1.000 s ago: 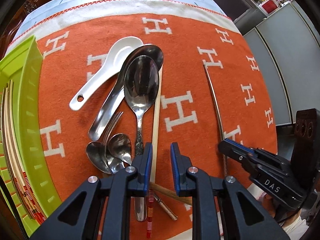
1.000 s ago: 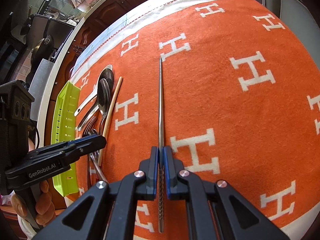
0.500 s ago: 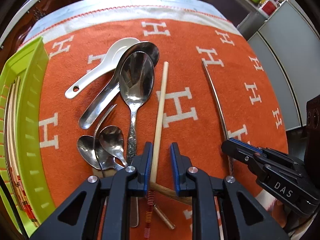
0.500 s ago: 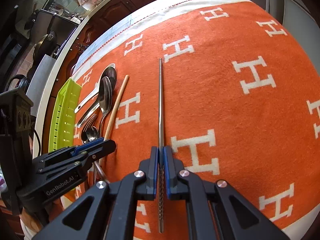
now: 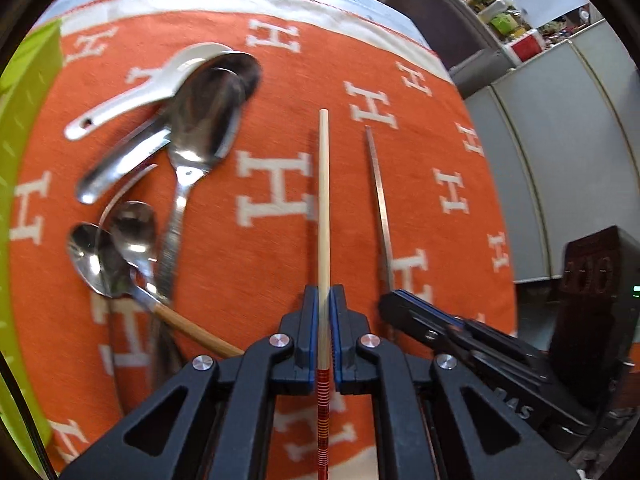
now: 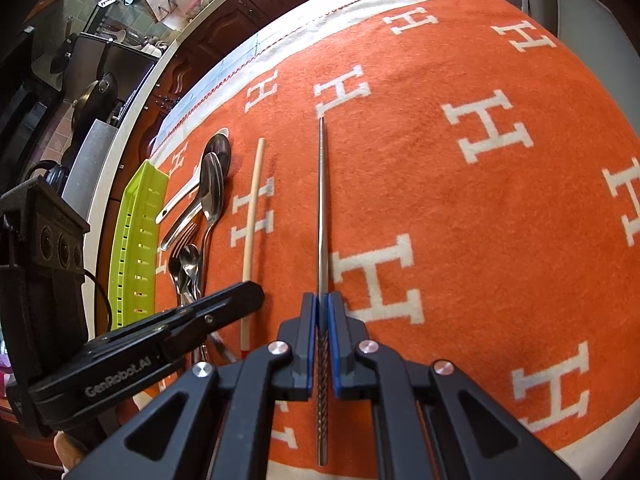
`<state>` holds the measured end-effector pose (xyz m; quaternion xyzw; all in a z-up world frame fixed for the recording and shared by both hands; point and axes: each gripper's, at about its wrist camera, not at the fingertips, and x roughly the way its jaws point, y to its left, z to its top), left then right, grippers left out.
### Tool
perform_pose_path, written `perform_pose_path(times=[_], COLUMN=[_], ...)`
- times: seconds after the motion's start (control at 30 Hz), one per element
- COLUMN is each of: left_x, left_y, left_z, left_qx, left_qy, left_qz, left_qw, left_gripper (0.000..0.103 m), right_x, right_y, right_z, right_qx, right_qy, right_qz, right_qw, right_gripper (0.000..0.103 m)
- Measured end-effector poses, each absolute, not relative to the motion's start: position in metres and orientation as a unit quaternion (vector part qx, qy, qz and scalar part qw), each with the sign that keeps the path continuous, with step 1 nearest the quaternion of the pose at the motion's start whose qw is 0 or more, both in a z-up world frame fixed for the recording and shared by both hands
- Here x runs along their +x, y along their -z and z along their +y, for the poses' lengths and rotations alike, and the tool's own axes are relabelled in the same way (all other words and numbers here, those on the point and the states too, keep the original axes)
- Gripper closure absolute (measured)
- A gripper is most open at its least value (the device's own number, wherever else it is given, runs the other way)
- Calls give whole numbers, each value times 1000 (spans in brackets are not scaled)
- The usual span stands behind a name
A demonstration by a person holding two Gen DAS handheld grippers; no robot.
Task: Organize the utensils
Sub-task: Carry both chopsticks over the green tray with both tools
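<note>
Cloth, metal, wood and plastic on one table

The orange cloth [image 6: 460, 208] looks matt and felt-like. The spoons [image 5: 200, 120] and fork [image 6: 185, 236] are polished, mirror-bright metal; the white spoon [image 5: 132, 96] looks glossy, ceramic-like. One chopstick [image 5: 324, 200] is pale, smooth wood; the other [image 6: 321, 200] brushed metal with a spiral-ridged grip. The green tray [image 6: 136, 240] is smooth plastic.

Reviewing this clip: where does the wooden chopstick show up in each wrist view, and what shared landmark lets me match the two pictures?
Left wrist: the wooden chopstick runs up the middle, clamped in the left claw.
Right wrist: it lies left of centre, between the spoons and the metal chopstick held by the right claw.
Shared landmark: the green tray, at the left edge in both.
</note>
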<state>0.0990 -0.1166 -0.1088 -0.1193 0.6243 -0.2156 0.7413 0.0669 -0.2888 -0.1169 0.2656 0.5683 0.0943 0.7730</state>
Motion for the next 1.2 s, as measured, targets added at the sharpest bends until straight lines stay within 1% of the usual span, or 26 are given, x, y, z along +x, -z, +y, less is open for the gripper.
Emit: perform_pose_path(times=[0.3, 0.47, 0.7, 0.83, 0.97, 1.2], left_x=[89, 85, 77, 76, 81, 106], left_y=[80, 55, -1, -24, -22, 17], left_z=[-126, -101, -32, 20, 57, 93], left_qx=[-133, -148, -160, -150, -119, -106], left_qy=[248, 252, 215, 152, 88, 57], left_qz=[599, 581, 522, 488, 477, 503], left_qw=[749, 760, 810, 847, 866, 856], left_gripper=[100, 100, 100, 100, 100, 100], right_x=[56, 51, 52, 56, 64, 84], right_y=[114, 103, 79, 66, 52, 38], right_z=[-303, -301, -283, -263, -231, -173], right_qx=[279, 277, 264, 247, 231, 235], right_qy=[-90, -103, -134, -163, -205, -267], right_qz=[561, 552, 538, 532, 527, 527], right_qw=[774, 780, 789, 793, 792, 772], right_gripper=[97, 97, 98, 98, 98, 98])
